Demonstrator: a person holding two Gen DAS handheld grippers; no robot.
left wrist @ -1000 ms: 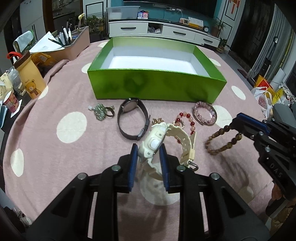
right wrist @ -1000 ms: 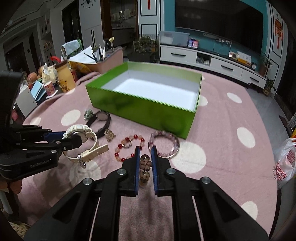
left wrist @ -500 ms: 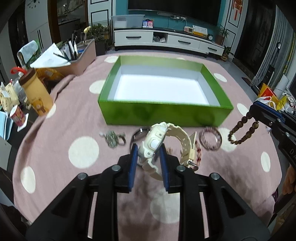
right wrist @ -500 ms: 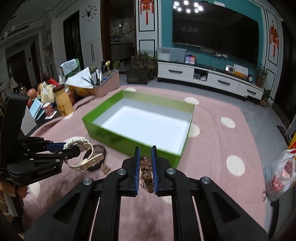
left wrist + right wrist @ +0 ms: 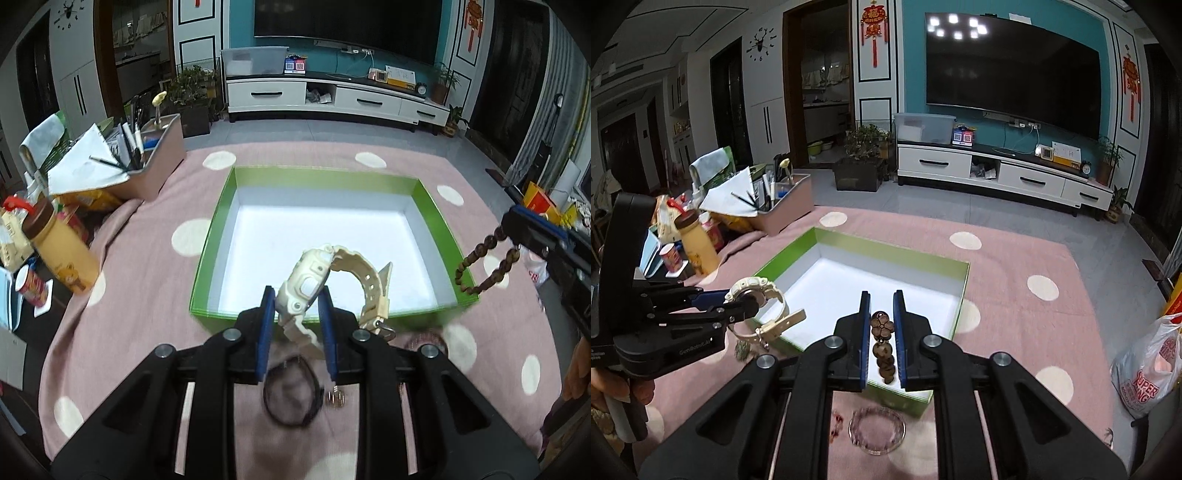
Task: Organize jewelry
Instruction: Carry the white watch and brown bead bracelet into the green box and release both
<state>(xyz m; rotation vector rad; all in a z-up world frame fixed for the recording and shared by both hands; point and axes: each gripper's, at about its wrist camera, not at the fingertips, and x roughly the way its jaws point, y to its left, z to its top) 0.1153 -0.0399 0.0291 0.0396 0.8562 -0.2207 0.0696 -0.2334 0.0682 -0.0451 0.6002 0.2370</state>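
Both grippers had risen off the cloth point(image 5: 140, 266) since a second before, carrying their loads toward the green box point(image 5: 428, 195). Left gripper point(image 5: 297, 312) stayed clamped on the cream watch point(image 5: 306, 280), its strap curling to the right above the box's near wall. Right gripper point(image 5: 881, 325) stayed clamped on the brown bead bracelet point(image 5: 882, 347), which hung in a loop over the box's right edge in the left view. Left behind on the cloth, before the box, lay a black watch point(image 5: 291, 395), a small charm point(image 5: 334, 398), a pink bracelet point(image 5: 877, 428) and a red one point(image 5: 836, 421), all blurred.
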